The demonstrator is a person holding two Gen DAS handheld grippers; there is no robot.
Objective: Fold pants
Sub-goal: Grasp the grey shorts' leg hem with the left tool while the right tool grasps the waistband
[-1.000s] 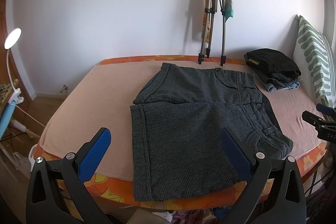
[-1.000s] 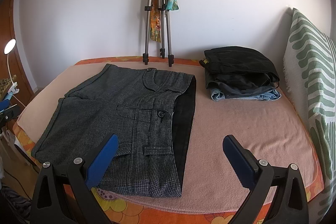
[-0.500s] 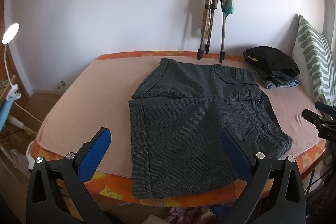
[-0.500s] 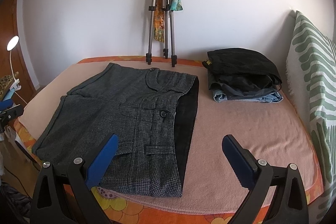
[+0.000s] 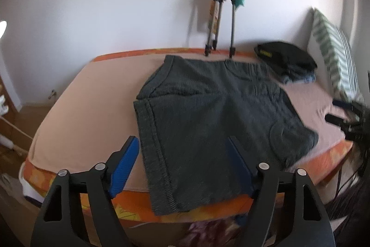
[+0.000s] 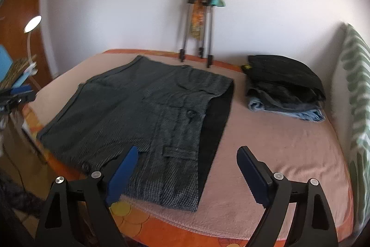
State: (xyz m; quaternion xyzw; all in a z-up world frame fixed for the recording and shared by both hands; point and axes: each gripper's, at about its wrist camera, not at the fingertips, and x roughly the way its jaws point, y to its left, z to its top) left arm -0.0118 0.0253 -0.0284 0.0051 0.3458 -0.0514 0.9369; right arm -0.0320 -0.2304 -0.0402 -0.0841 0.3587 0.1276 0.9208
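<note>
Both tools stand wide apart, holding nothing: the left tool (image 5: 182, 159) over the hem of the grey shorts (image 5: 208, 126), the right tool (image 6: 187, 166) over their waistband end. The shorts (image 6: 143, 122) lie spread flat on the bed (image 6: 277, 154), dark lining showing at the waist, one button visible. On the folded clothes pile (image 6: 284, 85) beyond the shorts, a yellow label is too blurred to read.

The dark grey woven shorts (image 5: 208, 126) lie spread flat and unfolded across the middle of the left wrist view, one leg hem hanging over the bed's near edge at lower centre. In the right wrist view the shorts (image 6: 143, 122) fill the centre-left, waistband toward the right with a button, flapped pockets and black lining showing.
</note>
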